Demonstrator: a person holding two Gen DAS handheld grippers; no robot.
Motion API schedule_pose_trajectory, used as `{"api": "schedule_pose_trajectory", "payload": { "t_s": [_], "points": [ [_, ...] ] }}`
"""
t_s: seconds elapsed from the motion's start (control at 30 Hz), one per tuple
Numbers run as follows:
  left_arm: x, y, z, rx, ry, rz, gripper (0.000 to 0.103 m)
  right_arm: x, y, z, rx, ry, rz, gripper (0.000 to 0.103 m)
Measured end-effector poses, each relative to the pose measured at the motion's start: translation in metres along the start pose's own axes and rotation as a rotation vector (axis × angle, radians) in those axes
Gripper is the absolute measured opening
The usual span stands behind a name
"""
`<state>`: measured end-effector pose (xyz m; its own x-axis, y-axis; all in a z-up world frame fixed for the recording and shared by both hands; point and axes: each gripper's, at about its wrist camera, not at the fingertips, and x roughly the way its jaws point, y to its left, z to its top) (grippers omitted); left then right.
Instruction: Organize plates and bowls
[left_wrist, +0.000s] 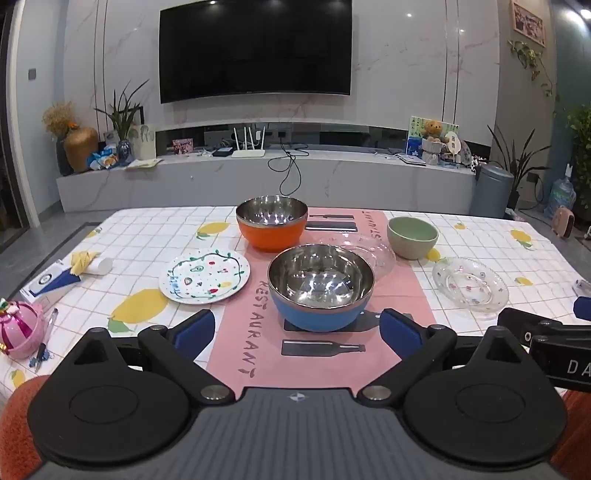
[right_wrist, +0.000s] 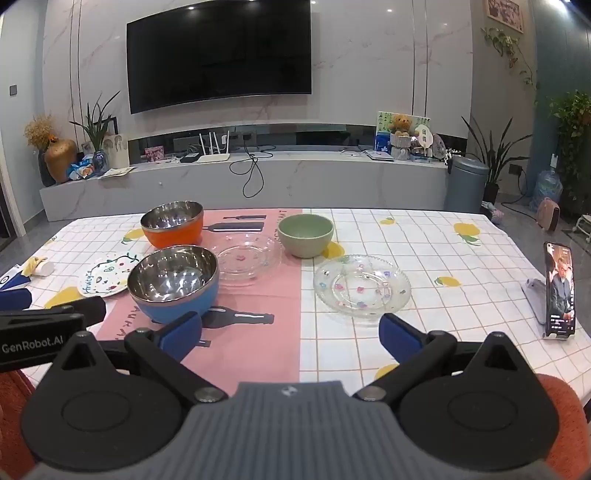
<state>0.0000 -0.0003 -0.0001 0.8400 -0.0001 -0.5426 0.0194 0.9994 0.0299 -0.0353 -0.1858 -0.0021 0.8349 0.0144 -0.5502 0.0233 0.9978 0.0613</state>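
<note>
A blue steel-lined bowl (left_wrist: 320, 291) (right_wrist: 173, 283) stands on the pink mat nearest me. Behind it is an orange steel-lined bowl (left_wrist: 272, 227) (right_wrist: 173, 223). A green bowl (left_wrist: 412, 237) (right_wrist: 306, 235) stands further right. A painted white plate (left_wrist: 204, 276) (right_wrist: 107, 277) lies left of the blue bowl. One clear glass plate (left_wrist: 365, 251) (right_wrist: 248, 257) lies between the bowls, another (left_wrist: 470, 284) (right_wrist: 362, 286) to the right. My left gripper (left_wrist: 297, 330) is open and empty, just short of the blue bowl. My right gripper (right_wrist: 291, 332) is open and empty, short of the right glass plate.
A phone on a stand (right_wrist: 559, 293) is at the table's right edge. A pink ornament (left_wrist: 18, 328), pens, a box (left_wrist: 50, 282) and a white roll (left_wrist: 99, 266) lie at the left. A TV console stands behind the table.
</note>
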Motion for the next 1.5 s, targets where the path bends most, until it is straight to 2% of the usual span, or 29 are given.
{"api": "schedule_pose_trajectory", "payload": {
  "t_s": [0.13, 0.2, 0.3, 0.9, 1.5],
  "points": [
    [-0.001, -0.007, -0.001, 0.01, 0.02, 0.01, 0.103, 0.001, -0.001, -0.001, 0.003, 0.0, 0.003, 0.1],
    [0.002, 0.006, -0.001, -0.05, 0.019, -0.029, 0.103, -0.002, -0.001, 0.001, 0.006, 0.0, 0.005, 0.1],
    [0.001, 0.009, -0.001, -0.072, 0.019, -0.034, 0.103, -0.003, 0.001, 0.002, 0.004, -0.001, 0.004, 0.1],
    [-0.003, 0.009, 0.0, -0.059, 0.001, -0.015, 0.103, -0.003, 0.003, 0.001, 0.001, 0.002, 0.007, 0.1],
    [-0.006, 0.011, 0.001, -0.062, 0.007, -0.034, 0.103, -0.004, 0.005, 0.001, 0.009, -0.002, 0.011, 0.1]
  ]
}}
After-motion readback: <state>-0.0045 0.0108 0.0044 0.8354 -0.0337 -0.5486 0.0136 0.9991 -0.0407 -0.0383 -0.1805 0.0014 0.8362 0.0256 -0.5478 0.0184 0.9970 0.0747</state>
